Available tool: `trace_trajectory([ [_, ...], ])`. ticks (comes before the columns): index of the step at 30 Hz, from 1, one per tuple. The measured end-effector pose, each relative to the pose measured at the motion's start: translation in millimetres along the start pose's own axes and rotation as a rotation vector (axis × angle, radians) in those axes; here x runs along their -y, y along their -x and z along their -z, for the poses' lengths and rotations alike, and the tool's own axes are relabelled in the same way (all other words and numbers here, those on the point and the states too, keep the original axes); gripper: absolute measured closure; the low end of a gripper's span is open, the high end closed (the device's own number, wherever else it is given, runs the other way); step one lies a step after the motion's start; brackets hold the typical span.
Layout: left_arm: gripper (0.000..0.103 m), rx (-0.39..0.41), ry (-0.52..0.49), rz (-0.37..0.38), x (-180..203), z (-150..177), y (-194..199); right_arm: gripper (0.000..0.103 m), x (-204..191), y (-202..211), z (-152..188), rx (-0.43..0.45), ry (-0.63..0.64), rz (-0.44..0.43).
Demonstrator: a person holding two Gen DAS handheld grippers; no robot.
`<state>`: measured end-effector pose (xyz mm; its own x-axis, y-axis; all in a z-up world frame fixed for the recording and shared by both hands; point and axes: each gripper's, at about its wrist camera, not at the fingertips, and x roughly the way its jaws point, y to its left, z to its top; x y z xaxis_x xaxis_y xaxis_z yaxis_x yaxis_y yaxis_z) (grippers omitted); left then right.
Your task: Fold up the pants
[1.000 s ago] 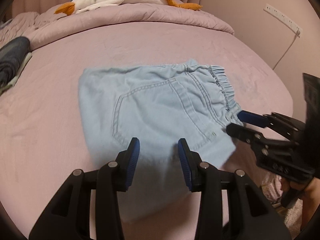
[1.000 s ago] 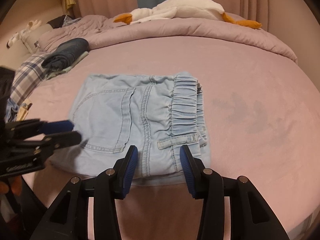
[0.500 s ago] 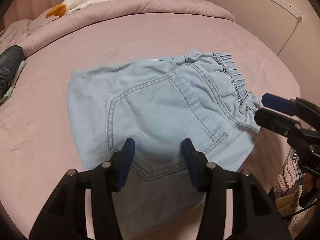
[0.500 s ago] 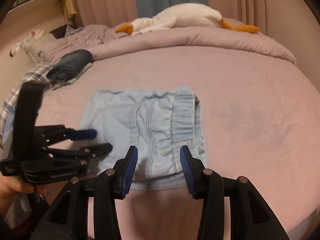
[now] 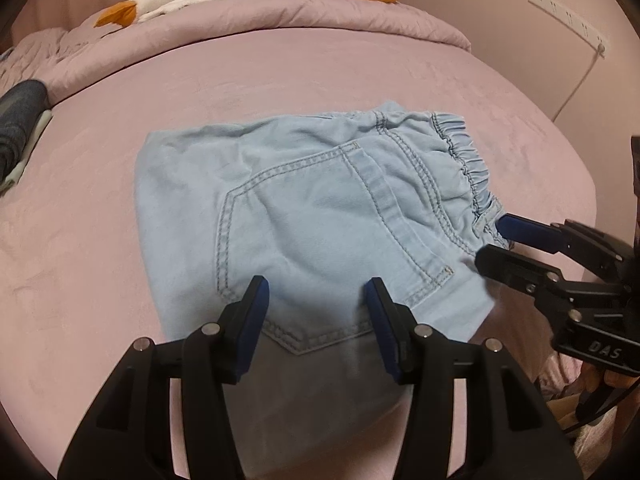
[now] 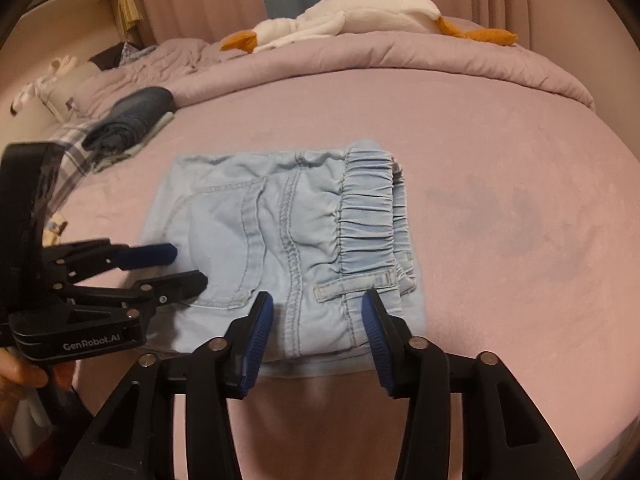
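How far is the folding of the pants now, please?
Done: the light blue pants lie on the bed as a compact folded stack. In hand: nothing; the left gripper and right gripper are open, jaws having just opened. Left: perhaps only withdrawing.

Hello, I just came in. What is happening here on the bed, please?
A person holds a two-finger gripper in each hand over a bed and is folding light blue denim pants. The pants already lie folded into a compact rectangle, back pocket up. The left gripper and the right gripper both hover at the near edge, open and holding nothing; their jaws have just been opening.
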<state>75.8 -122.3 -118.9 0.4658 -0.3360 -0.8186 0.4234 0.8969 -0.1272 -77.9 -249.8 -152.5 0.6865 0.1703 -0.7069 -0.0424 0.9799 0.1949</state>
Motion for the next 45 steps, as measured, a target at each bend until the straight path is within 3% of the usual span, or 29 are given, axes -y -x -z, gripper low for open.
trace_trajectory([
  [3,0.051,0.016,0.035,-0.001,-4.5,6.8,10.3,0.048,2.6,11.2,2.4,0.033,-0.032,-0.035],
  [8,0.035,0.052,0.147,0.037,-28.1,25.0,33.4,0.046,25.1,19.0,7.2,0.034,-0.159,-0.139],
  [10,0.034,0.065,0.236,0.086,-47.0,33.3,42.2,0.037,40.2,18.6,10.6,0.024,-0.246,-0.195],
  [14,0.034,0.057,0.389,0.167,-80.8,47.1,46.9,0.035,63.6,15.2,20.4,0.0,-0.382,-0.285],
  [19,0.034,0.023,0.536,0.331,-98.0,54.3,33.2,0.032,82.6,-1.9,32.1,-0.07,-0.518,-0.354],
  [24,0.034,0.021,0.548,0.366,-96.9,51.0,27.1,0.032,90.5,0.6,26.2,-0.037,-0.547,-0.338],
  [28,0.034,0.018,0.569,0.39,-102.4,47.9,22.9,0.024,106.0,-6.1,17.9,-0.024,-0.586,-0.351],
  [32,0.034,0.017,0.572,0.402,-108.0,42.8,19.3,0.024,117.0,-26.0,9.2,-0.059,-0.63,-0.43],
  [35,0.034,0.016,0.563,0.404,-109.9,39.3,17.1,0.024,116.8,-36.8,-0.4,-0.105,-0.601,-0.481],
  [45,0.033,0.005,0.505,0.393,-101.7,20.4,1.8,0.023,92.1,-64.5,-27.7,-0.198,-0.445,-0.53],
])
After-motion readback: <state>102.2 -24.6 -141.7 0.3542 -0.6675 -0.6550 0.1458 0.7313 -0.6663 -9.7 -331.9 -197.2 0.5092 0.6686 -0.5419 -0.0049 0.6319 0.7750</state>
